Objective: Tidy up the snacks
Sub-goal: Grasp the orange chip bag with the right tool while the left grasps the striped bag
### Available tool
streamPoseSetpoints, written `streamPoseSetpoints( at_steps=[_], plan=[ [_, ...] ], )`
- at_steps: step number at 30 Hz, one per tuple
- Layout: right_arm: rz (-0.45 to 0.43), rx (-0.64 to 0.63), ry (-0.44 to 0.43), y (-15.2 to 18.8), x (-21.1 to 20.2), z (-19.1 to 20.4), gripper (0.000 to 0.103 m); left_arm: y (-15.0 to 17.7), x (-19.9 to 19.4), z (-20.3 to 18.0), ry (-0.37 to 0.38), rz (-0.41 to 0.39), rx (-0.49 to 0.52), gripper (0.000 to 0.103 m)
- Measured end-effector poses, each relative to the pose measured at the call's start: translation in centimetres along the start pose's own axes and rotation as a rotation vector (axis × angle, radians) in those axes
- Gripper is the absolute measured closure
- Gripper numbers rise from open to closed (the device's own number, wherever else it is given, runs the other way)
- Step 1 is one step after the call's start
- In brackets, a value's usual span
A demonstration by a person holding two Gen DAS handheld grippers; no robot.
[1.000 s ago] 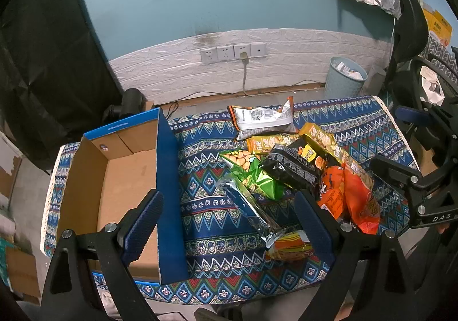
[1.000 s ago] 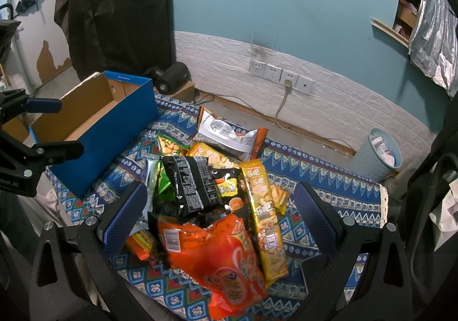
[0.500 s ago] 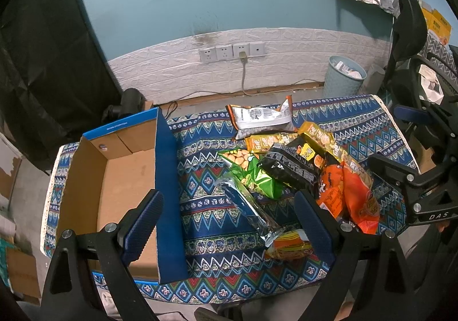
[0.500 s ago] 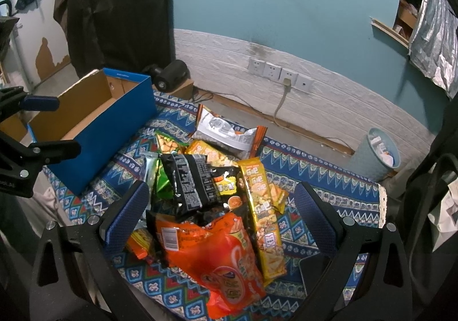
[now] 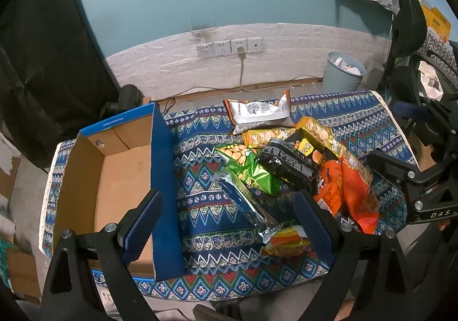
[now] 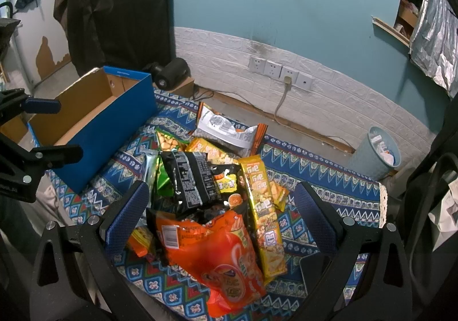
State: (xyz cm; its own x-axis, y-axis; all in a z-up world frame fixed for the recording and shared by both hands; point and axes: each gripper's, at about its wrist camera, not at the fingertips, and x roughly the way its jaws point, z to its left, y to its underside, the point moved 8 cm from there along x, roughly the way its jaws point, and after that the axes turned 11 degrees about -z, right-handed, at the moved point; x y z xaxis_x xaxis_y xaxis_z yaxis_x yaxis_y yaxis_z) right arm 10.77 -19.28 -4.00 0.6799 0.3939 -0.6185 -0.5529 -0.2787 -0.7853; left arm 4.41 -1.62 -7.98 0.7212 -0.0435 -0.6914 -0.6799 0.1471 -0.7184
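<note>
Left gripper (image 5: 227, 223): its two blue fingers were spread wide apart and held nothing. It hung over the near edge of the table.
Right gripper (image 6: 220, 220): its fingers were wide apart too, with nothing between them. It hung over the snack pile.
Snack pile (image 6: 211, 186): many bags lay heaped on the patterned cloth (image 5: 343, 114), at about 2 o'clock from the left gripper.
Orange bag (image 6: 217, 252): the biggest one, at the near end of the pile, close to the right gripper.
Black bag (image 6: 189, 180): it lay on top of the pile, partly over a green bag (image 5: 252, 169).
Long yellow bag (image 6: 263, 212): it lay just beside the orange bag, at its 3 o'clock side.
White bag (image 5: 259, 113): it lay at the far end of the pile, at 12 o'clock.
Silver and blue bag (image 5: 243, 203): it lay between the left gripper's fingers, lower down on the cloth.
Box (image 5: 163, 166): blue outside, brown inside, open on top. It stood at 9 o'clock from the pile, with no snacks seen inside.
Bin (image 5: 342, 72): it stood on the floor by the wall, past the table.
</note>
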Motion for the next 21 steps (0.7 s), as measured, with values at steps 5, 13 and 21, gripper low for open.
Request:
streamPoseSetpoints(
  at_steps=[5,13,21],
  plan=[
    [0.002,-0.002,-0.001,0.1,0.0,0.0,0.003,-0.1,-0.1,-0.3,-0.007,-0.007,0.008,0.009],
    [0.044,-0.006,-0.013,1.1,0.2,-0.4,0.003,1.5,1.1,-0.4,0.004,0.044,-0.031,0.009],
    [0.121,0.047,0.009,3.8,0.6,-2.3,0.003,5.1,2.3,-2.4,0.038,0.130,-0.046,0.009]
  ],
)
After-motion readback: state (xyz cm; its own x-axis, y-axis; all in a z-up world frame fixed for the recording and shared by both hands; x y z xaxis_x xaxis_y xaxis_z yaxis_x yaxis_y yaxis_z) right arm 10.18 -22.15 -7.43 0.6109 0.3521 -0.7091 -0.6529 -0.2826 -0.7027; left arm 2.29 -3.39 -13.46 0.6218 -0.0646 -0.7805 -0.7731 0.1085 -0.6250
